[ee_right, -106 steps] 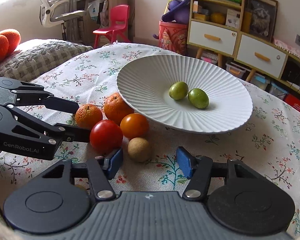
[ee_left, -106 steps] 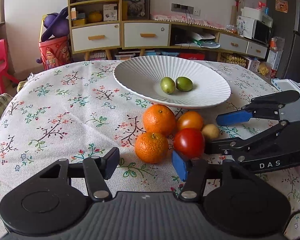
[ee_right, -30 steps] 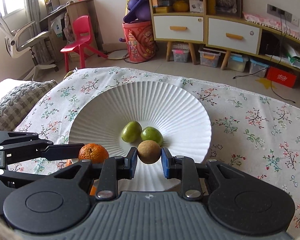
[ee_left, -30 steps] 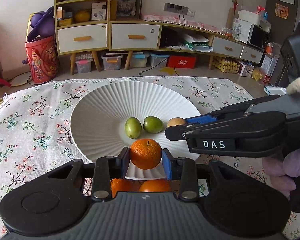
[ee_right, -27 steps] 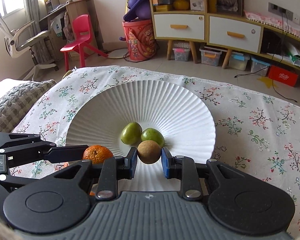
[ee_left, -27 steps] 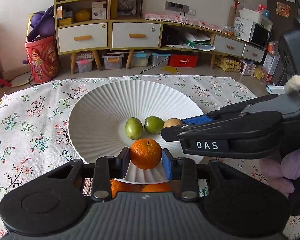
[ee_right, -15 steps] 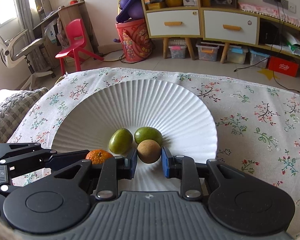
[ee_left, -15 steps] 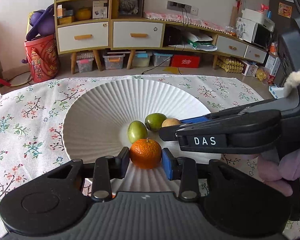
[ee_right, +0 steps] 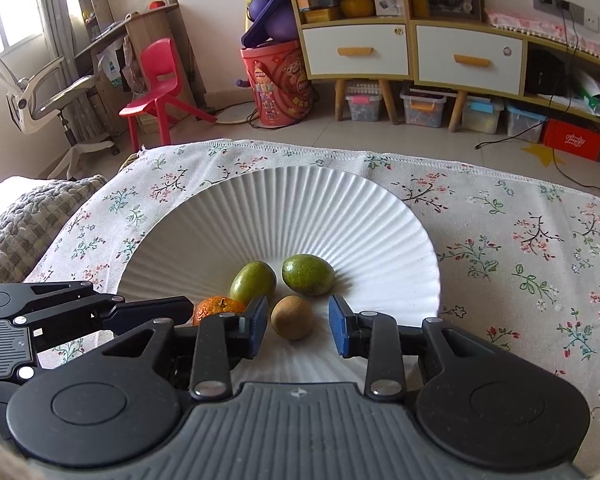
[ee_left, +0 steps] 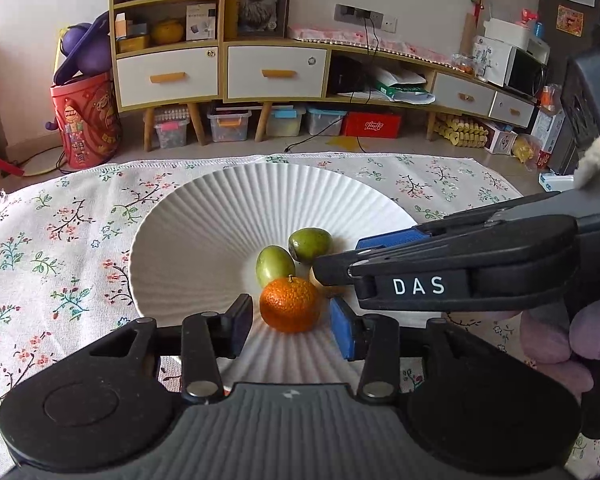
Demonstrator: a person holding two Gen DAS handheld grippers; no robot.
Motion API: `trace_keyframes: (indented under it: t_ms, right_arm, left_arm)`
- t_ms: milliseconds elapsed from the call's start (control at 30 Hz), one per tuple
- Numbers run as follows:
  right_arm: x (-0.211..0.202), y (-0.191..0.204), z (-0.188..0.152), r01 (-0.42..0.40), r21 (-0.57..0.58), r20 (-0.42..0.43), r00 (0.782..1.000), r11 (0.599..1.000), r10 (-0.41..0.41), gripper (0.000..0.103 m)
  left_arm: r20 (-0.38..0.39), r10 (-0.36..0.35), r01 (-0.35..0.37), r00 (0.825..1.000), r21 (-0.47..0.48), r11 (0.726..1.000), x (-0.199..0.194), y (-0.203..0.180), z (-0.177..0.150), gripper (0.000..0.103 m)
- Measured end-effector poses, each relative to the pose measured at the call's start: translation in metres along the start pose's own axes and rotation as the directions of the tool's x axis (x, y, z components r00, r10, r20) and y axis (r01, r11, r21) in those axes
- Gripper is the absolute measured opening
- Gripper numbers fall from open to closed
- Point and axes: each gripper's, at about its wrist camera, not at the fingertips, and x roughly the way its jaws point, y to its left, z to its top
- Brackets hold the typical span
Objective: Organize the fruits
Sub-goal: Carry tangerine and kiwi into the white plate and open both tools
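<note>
A white ribbed plate [ee_left: 204,216] rests on a table covered with a floral cloth [ee_left: 52,240], toward the table's far edge. Four fruits lie grouped in the plate's near half: two green fruits side by side, the left one [ee_right: 253,281] and the right one [ee_right: 308,274] touching or nearly so, an orange mandarin [ee_left: 290,304] just in front of them on the left, and a small brown fruit [ee_right: 292,317] just in front of them on the right. The left gripper [ee_left: 291,326] reaches over the plate's near rim with its jaws parted; they have just been opening, and the mandarin sits on the plate between the pads, with a visible gap on each side. The right gripper [ee_right: 298,326] likewise reaches over the near rim, its jaws having just been opening; the brown fruit rests on the plate between its blue pads, clear of both. In the left wrist view the right gripper crosses from the right edge, hiding most of the brown fruit, with a gloved hand [ee_left: 556,344] around its grip.
</note>
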Motion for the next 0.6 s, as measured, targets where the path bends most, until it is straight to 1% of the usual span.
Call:
trace_keyframes:
  t_ms: [33,100,167,200,267,467,600]
  right_arm:
    - [-0.001,0.001,0.001,0.0,-0.002,0.004,1.0,1.0,0.0,0.036]
    - [-0.005,0.004,0.002,0.001,-0.005,0.012,1.0,1.0,-0.001,0.044]
    - [-0.008,0.006,0.002,-0.004,-0.008,0.017,1.0,1.0,0.004,0.049]
    - [-0.01,0.006,0.003,-0.004,-0.013,0.022,1.0,1.0,0.004,0.052]
    - [-0.014,0.008,0.003,0.0,-0.021,0.03,1.0,1.0,0.001,0.054]
    - [-0.023,0.012,0.001,0.011,-0.028,0.036,0.999,1.0,-0.01,0.059]
    - [-0.028,0.014,0.001,0.012,-0.036,0.038,0.999,0.999,-0.01,0.062]
  left_arm:
    - [0.002,0.001,-0.001,1.0,0.0,1.0,-0.002,0.001,0.001,0.032]
    - [0.003,0.002,-0.002,1.0,0.0,1.0,-0.006,0.001,0.001,0.035]
    - [0.006,0.006,-0.006,1.0,0.0,1.0,-0.01,0.002,0.0,0.04]
    - [0.008,0.007,-0.007,1.0,0.001,1.0,-0.013,0.002,0.0,0.04]
    - [0.011,0.008,-0.008,1.0,0.002,1.0,-0.018,0.003,-0.001,0.043]
    - [0.029,0.014,-0.015,0.999,0.017,1.0,-0.036,0.004,0.0,0.059]
    - [0.032,0.014,-0.014,0.999,0.012,1.0,-0.046,0.007,-0.003,0.063]
